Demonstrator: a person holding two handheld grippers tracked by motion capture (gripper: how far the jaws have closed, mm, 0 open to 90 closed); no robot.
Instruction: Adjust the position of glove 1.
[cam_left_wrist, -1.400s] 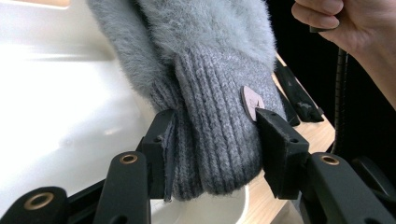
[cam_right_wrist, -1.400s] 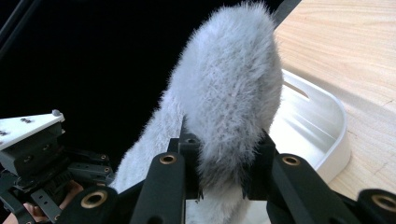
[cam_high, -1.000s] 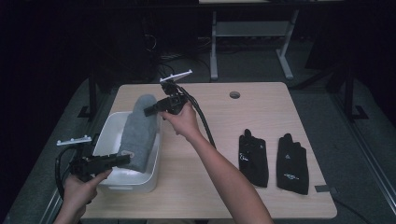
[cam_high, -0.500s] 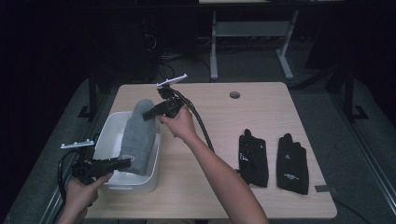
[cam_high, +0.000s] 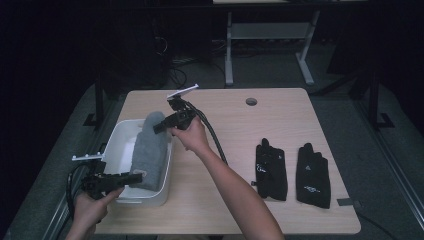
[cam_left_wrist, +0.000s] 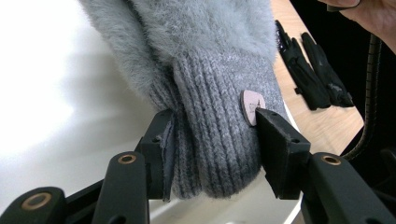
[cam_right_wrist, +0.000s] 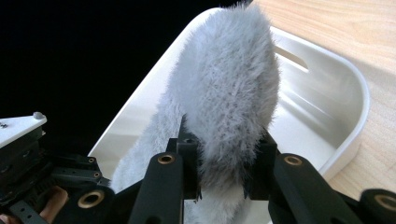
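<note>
My grey mitten (cam_high: 150, 150) fills the right half of the white bin (cam_high: 116, 145), leaving open room along the bin's left wall. On the bench (cam_high: 280, 115), the far right stretch is bare. Two black gloves (cam_high: 292, 172) block the near right, and my right gripper's cable (cam_high: 212, 137) crosses the middle.

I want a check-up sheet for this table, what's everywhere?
Surface: wooden table, with a round hole.
Job's things: fuzzy grey mitten held over the white bin.
Clutter: two black gloves lying flat.
Grippers: left gripper clamps the mitten's knit cuff; right gripper clamps its fluffy end.
Cables: black cable trails across the table.
Surroundings: dark room, desk frame behind.
</note>
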